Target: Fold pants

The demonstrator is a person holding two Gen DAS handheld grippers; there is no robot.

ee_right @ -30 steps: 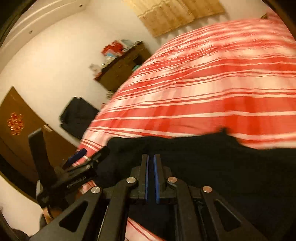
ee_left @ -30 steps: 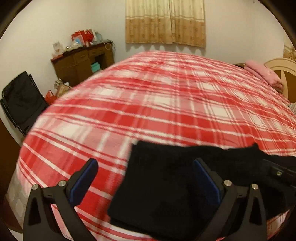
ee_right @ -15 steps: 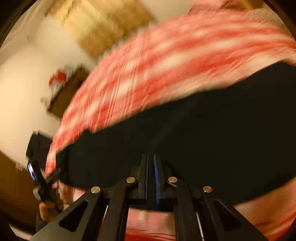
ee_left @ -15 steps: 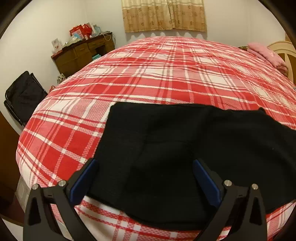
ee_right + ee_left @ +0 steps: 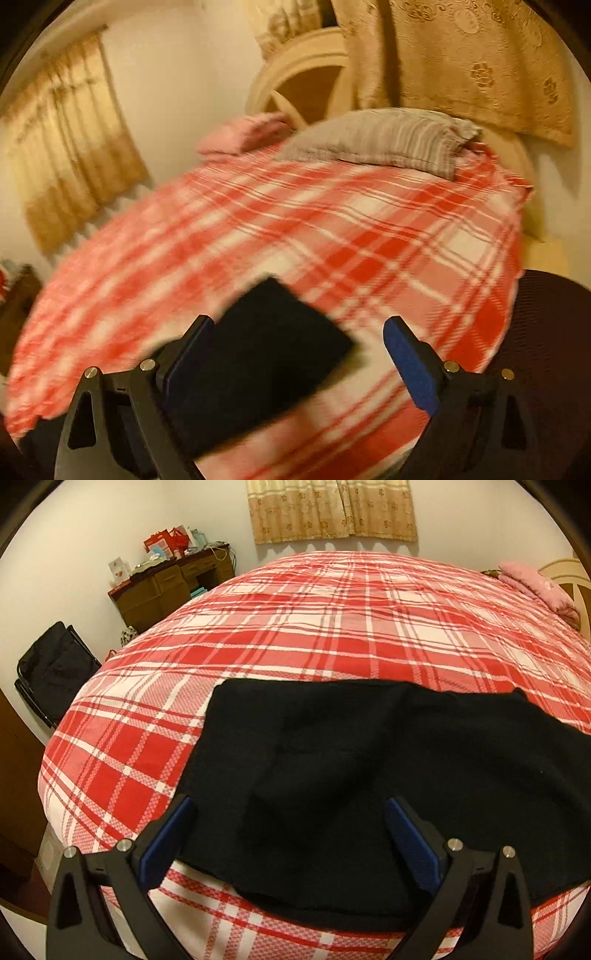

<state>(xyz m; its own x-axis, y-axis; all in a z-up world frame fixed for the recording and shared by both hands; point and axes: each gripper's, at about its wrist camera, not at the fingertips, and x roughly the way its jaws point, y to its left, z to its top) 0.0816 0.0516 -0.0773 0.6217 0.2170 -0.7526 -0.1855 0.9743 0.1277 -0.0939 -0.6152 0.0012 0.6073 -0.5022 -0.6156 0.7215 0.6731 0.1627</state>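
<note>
Showing the moment just after a fold has been laid down: the bed (image 5: 332,627), under its red-and-white plaid cover, fills both views, and the black pants (image 5: 369,775) are spread flat along its near edge. A second ago only a short length of the garment was seen in the left wrist view; now a long dark band is seen across the lower half of that view, with a doubled layer whose edge runs down through the middle. From this it is judged that one fold has been completed and that a further fold is still wanted before the garment is compact.

A grey striped pillow (image 5: 380,140) and a pink bundle (image 5: 243,133) are seen at the head of the bed, well apart from the pants.

The right gripper (image 5: 297,339) was closed tight half a second ago; its jaws are now opening and are seen spread wide, with one corner of the pants (image 5: 266,339) lying below and between them but not pressed by either pad. The cloth has therefore been released. This view is blurred and now faces the pillow end.

The left gripper (image 5: 288,830) is seen with its jaws spread wide over the near edge of the pants, as it was a second ago; nothing is clamped, and whether the pads touch the cloth cannot be told.
</note>
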